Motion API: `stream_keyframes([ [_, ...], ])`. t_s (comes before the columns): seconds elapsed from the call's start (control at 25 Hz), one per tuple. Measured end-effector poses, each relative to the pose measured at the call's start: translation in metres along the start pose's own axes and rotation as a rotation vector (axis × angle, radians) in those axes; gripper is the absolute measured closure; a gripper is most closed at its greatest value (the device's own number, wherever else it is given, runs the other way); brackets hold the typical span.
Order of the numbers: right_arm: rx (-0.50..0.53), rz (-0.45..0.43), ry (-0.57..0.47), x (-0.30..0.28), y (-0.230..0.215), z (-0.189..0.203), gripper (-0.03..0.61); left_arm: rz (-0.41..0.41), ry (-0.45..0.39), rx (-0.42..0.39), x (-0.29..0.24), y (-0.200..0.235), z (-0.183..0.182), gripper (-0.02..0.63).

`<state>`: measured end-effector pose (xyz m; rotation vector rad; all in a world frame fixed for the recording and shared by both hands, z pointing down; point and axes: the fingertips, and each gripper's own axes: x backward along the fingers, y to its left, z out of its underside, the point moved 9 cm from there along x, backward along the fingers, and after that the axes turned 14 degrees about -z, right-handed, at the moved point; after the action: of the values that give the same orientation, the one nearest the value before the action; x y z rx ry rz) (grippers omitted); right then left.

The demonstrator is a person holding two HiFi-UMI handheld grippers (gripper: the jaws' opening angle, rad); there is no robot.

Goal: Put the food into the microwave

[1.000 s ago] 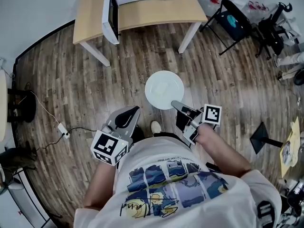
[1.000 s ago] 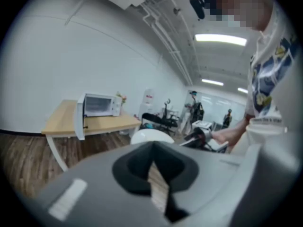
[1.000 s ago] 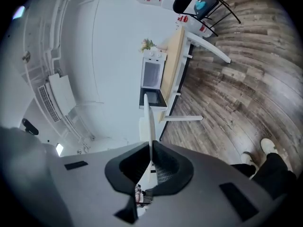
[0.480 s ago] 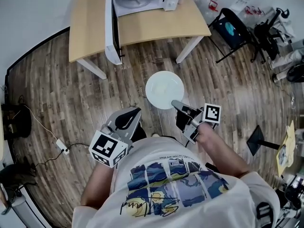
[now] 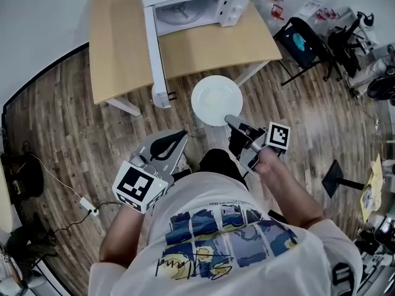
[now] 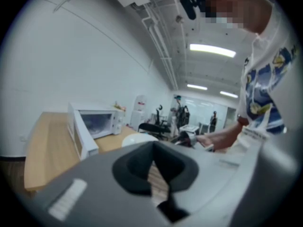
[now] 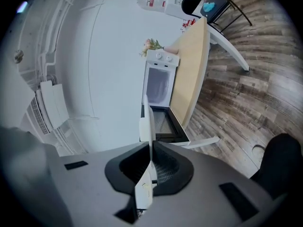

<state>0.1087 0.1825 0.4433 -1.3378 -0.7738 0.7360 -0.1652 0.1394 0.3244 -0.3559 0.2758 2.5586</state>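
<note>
A white microwave [image 5: 191, 8] stands on a light wooden table [image 5: 117, 42], its door [image 5: 154, 54] swung wide open toward me. My right gripper [image 5: 231, 121] is shut on the near rim of a white plate [image 5: 216, 97], held level just in front of the table's edge; the pale food on it is hard to make out. In the right gripper view the plate [image 7: 149, 141] shows edge-on between the jaws, with the open microwave [image 7: 158, 86] ahead. My left gripper [image 5: 179, 137] is shut and empty, to the left of the plate and lower in the head view.
A black chair [image 5: 302, 32] stands right of the table. A cable with a white adapter [image 5: 92, 209] lies on the wood floor at the left. A black stand [image 5: 336, 180] sits on the floor at the right. Flowers [image 7: 151, 45] stand beside the microwave.
Both grippers and the plate have moved toward the table. The microwave and table now sit closer, and the plate has reached the table's front edge.
</note>
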Motion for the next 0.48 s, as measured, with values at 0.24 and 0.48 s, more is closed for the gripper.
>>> stream_keyframes([
  [0.24, -0.015, -0.007, -0.029, -0.027, -0.002, -0.032, 0.563, 0.018, -0.015, -0.010, -0.029, 0.025, -0.025, 0.606],
  [0.48, -0.029, 0.008, -0.021, -0.066, -0.021, -0.089, 0.563, -0.014, -0.017, -0.011, -0.072, 0.057, -0.050, 0.606],
])
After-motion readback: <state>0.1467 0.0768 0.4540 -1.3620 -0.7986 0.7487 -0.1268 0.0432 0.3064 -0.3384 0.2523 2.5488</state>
